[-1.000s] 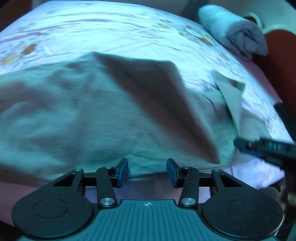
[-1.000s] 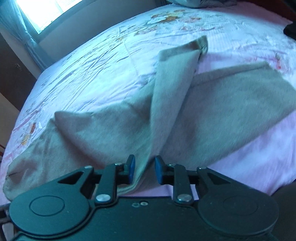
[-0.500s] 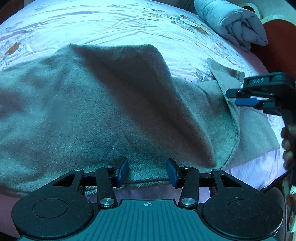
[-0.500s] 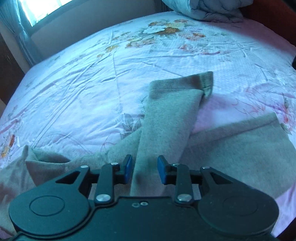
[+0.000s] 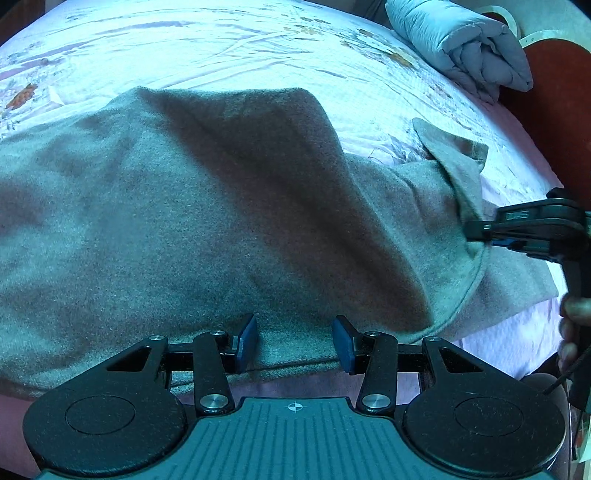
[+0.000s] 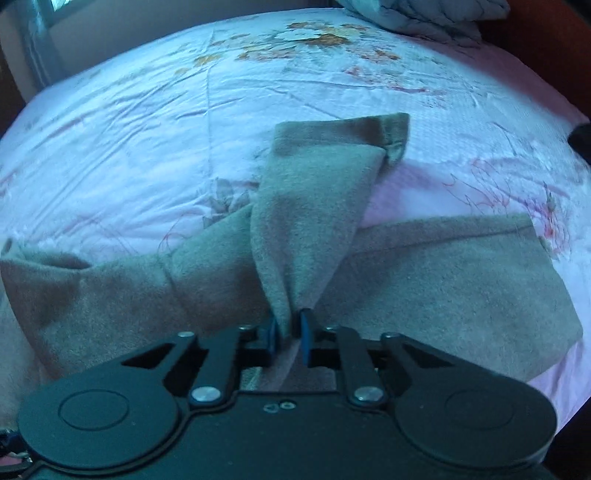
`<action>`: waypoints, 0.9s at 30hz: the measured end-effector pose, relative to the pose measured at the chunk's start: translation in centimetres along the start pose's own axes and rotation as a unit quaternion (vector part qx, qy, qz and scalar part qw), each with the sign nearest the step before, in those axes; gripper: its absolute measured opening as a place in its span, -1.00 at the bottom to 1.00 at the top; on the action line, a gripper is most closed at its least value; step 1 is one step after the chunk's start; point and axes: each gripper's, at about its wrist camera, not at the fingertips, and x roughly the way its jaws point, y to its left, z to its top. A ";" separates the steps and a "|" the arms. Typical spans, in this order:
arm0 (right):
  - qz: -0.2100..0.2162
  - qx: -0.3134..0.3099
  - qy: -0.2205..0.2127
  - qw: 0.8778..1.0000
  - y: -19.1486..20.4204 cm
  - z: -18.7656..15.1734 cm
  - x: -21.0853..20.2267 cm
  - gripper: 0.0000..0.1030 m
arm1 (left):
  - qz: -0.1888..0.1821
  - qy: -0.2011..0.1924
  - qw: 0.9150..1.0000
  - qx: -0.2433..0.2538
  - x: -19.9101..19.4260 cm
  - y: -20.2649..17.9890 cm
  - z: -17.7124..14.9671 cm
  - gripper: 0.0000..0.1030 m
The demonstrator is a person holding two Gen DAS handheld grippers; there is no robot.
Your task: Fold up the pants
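Grippers, two, hand-held. Right gripper [image 6: 288, 330]: blue pads were drawn nearly together and clamped on a pinch of grey fabric, which was seen gathered between them in the right wrist view; in the left wrist view the same tool [image 5: 480, 234] was seen at the far right, closed on the edge of a lifted fold. Left gripper [image 5: 294, 341]: jaws were held wide apart, nothing gripped, the near hem of the cloth lying between and just beyond the pads.

Pants [image 5: 184, 221]: grey, soft knit or fleece, spread across the near part of the bed. One leg [image 6: 314, 206] was seen raised from the pinch and laid slantwise away from the right gripper, its cuff [image 6: 384, 133] turned over at the far end; the other leg [image 6: 443, 273] lay flat to the right beneath it. The legs were not aligned.

Step in hand, as judged: the upper leg was being carried over to be laid on the lower one, an early lengthwise fold. The next move would call for the pinched fabric to be drawn across until both legs matched, and for the left jaws to be closed on the near hem so that the cloth would be steadied.

Surface: bedsheet [image 6: 147, 129], pale pink with floral print, creased. A rolled quilt [image 5: 465, 48] lay at the head of the bed beside a dark red headboard [image 5: 554, 92]. A curtained window [image 6: 48, 22] was partly seen at the upper left.
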 end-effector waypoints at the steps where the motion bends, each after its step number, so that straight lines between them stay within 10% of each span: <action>1: 0.010 0.017 -0.007 1.000 -0.7 -0.1 -0.5 -0.97 | -0.001 0.000 1.000 -0.002 0.0 0.1 0.0 -0.12; 8: 0.065 0.113 -0.061 0.990 -4.9 -2.9 -5.7 -1.00 | -0.003 0.000 1.000 -0.005 -0.2 0.4 -0.1 -0.12; 18: 0.050 0.162 -0.032 0.985 -7.8 -7.1 -3.8 -1.00 | 0.004 -0.001 1.000 -0.002 -0.2 0.1 -0.1 -0.12; 27: 0.032 0.090 -0.053 0.994 -6.8 -5.7 -4.5 -0.67 | 0.007 0.000 1.000 -0.010 -0.1 -0.1 -0.1 -0.11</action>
